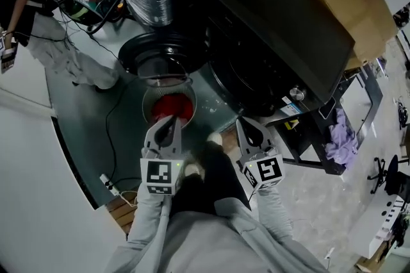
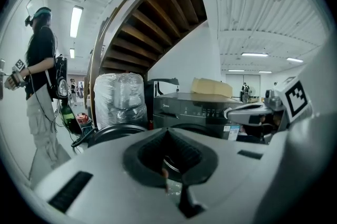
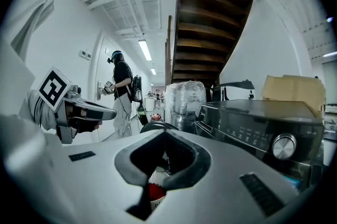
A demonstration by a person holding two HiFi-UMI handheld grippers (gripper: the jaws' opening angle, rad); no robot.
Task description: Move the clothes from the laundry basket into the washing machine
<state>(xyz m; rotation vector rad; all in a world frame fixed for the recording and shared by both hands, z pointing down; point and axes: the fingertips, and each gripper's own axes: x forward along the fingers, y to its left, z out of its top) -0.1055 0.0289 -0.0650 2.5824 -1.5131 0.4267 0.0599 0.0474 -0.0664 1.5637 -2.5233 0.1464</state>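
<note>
Both claws closed and empty above the laundry basket, beside the washing machine.

Head view: the left gripper (image 1: 169, 126) and right gripper (image 1: 251, 132) are each pinched to a point, holding nothing. The laundry basket (image 1: 147, 100) stands on the floor just ahead of the left one with red clothes (image 1: 172, 106) inside, beside the dark washing machine (image 1: 282, 47).

Left gripper view: the left gripper (image 2: 167, 133) has its jaws together. The sliver seen past its pads is too blurred to name, perhaps the basket's rim.

Right gripper view: the right gripper (image 3: 166, 136) has its jaws together. The red clothes (image 3: 153, 191) show below them.
</note>
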